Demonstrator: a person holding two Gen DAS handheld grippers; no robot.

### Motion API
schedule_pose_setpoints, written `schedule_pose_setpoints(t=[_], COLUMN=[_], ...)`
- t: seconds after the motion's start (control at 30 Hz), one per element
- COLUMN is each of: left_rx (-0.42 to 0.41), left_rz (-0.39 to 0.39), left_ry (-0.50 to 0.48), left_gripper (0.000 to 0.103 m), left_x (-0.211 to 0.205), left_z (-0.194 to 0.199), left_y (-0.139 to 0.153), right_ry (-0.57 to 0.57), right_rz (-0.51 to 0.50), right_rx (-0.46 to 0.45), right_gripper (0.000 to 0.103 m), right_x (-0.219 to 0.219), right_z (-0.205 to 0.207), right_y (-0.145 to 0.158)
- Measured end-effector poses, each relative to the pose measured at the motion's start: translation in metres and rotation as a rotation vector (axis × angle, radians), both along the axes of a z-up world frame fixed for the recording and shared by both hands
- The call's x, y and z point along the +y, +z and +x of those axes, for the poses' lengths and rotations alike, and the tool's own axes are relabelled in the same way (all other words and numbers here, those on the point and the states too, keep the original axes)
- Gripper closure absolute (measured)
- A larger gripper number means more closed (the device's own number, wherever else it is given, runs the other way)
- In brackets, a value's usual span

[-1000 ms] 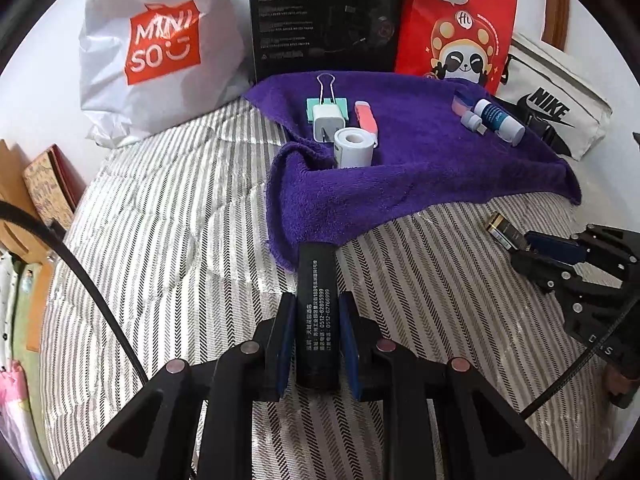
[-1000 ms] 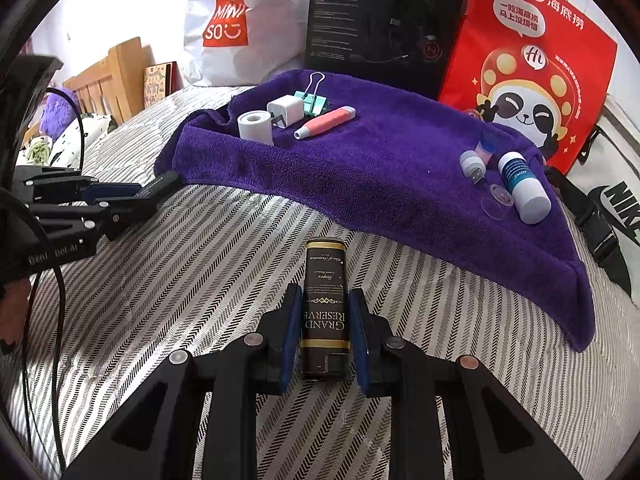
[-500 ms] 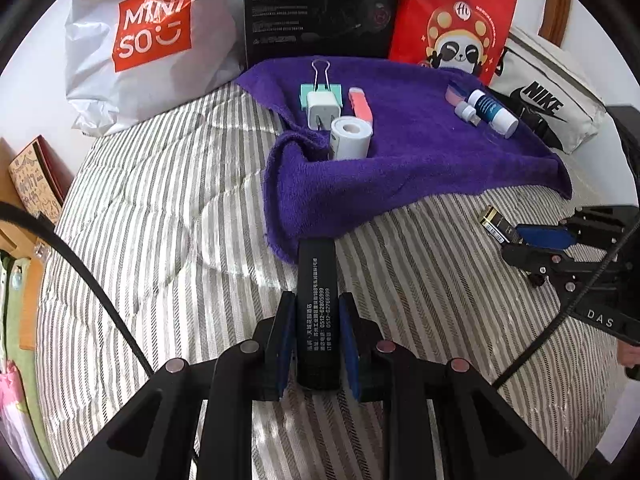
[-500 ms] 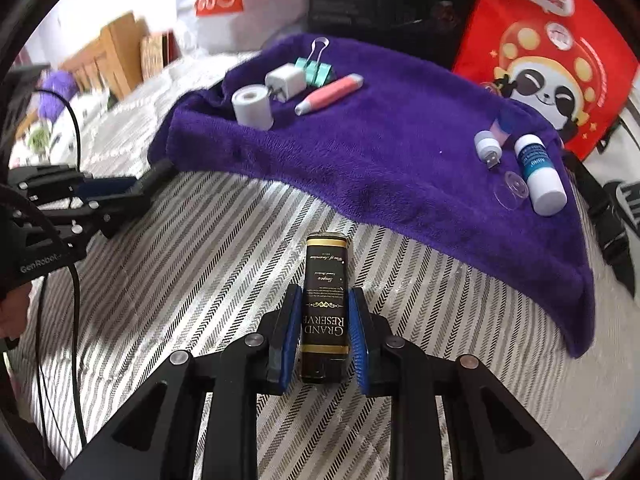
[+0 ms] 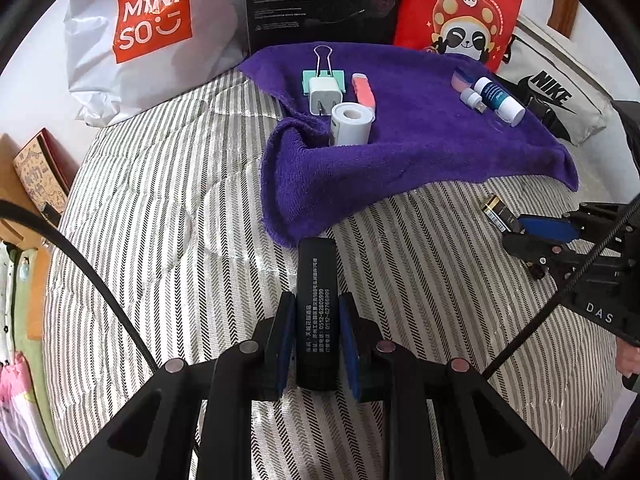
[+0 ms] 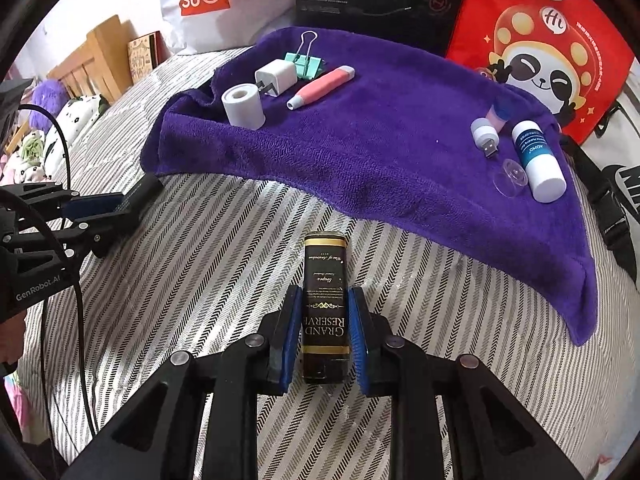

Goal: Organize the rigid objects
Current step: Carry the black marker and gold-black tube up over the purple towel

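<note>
My left gripper [image 5: 316, 336] is shut on a slim black box with white print [image 5: 317, 300], held over the striped bedcover just short of the purple towel [image 5: 420, 148]. My right gripper [image 6: 325, 332] is shut on a black and gold box [image 6: 325, 300] labelled Grand Reserve, also above the bedcover in front of the towel [image 6: 380, 152]. On the towel lie a white tape roll [image 6: 243, 105], a white charger plug [image 6: 277, 77], a green binder clip [image 6: 306, 62], a pink pen-like stick [image 6: 322, 87], a small USB light [image 6: 485, 133] and a blue-labelled white bottle [image 6: 536, 156].
Behind the towel stand a white Miniso bag [image 5: 152, 36], a black carton [image 5: 320, 0], a red panda bag [image 5: 460, 8] and a Nike bag [image 5: 556, 96]. A wooden bed frame [image 6: 92, 64] and soft toys lie at the left. A clear suction cup [image 6: 510, 178] rests by the bottle.
Both views have tilted and shifted slightly over the towel; the right gripper's view turned down a little. Both boxes stay gripped as before.
</note>
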State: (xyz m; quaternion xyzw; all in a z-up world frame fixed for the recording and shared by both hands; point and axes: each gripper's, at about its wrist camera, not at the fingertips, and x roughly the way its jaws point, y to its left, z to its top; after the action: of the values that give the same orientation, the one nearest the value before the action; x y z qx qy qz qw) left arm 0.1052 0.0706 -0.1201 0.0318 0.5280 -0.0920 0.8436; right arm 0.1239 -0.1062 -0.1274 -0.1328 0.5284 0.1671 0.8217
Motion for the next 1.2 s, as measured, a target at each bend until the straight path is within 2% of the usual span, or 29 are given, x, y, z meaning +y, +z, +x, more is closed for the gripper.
schedule_pose_setpoints(t=[0.1,0.2,0.27,0.33,0.53,0.87,1.03,1.2], left_rx=[0.013,0.049,0.042,0.032,0.006,-0.041,-0.069,-0.08], left_rz=[-0.023,-0.091,-0.131,-0.12,-0.112,-0.109,-0.112,-0.112], left_ry=[0.005,0.021,0.045,0.034,0.016,-0.016,-0.031,-0.042], left_gripper=[0.082,0.082,0.082,0.082,0.082,0.082,0.082,0.082], left_x=[0.004,0.011,0.014,0.01,-0.006,-0.019,-0.025,-0.032], left_z=[0.002,0.003,-0.002,-0.008,-0.015,0.006,0.023,0.043], left_y=[0.0,0.003,0.01,0.017,0.032,0.058,0.069,0.073], right_ry=[0.011,0.028,0.012,0.014,0.011,-0.025,-0.057,-0.051], right_rz=[0.0,0.024,0.055,0.088,0.091,0.114,0.116,0.097], right_rx=[-0.007,-0.013,-0.015,-0.005,-0.029,-0.086,-0.128,-0.124], right_gripper=[0.08,0.08,0.08,0.08,0.08,0.08,0.08,0.08], right_x=[0.0,-0.006,-0.011,-0.019,-0.033,-0.058,-0.076,-0.089], right_z=[-0.001,-0.002,-0.005,-0.011,-0.023,-0.009,0.016,0.057], right_y=[0.0,0.0,0.004,0.008,0.024,0.053,0.071,0.068])
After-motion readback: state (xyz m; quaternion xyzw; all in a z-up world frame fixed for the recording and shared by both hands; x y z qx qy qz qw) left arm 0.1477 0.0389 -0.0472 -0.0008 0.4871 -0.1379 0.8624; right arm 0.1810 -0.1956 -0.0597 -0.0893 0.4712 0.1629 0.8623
